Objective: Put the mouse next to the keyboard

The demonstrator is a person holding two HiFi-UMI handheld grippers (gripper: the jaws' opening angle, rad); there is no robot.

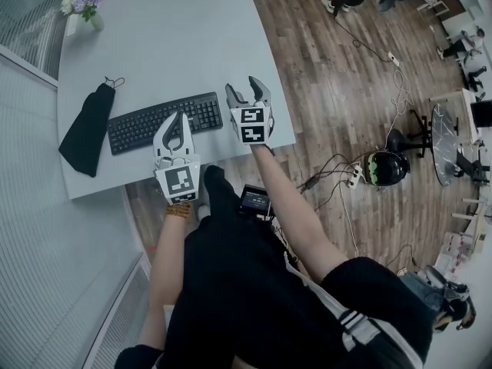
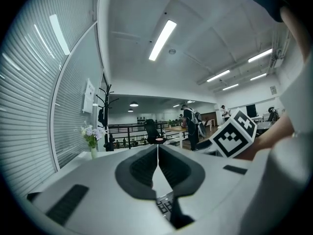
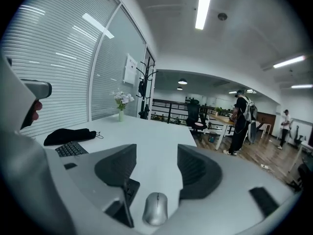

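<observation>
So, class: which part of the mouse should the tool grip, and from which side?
Its two long flanks at mid-body, coming from above: the mouse lies flat, domed on top, lengthwise in line with the right tool, whose jaws stand apart.

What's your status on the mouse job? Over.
Left gripper shut, empty; right gripper open above mouse. Mouse on table beside keyboard, ungripped. Black pouch sits at keyboard's other end.

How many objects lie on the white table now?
4: a flower vase at the far left corner, a black pouch, the keyboard to its right, and the mouse at the keyboard's right end, below the right gripper.
</observation>
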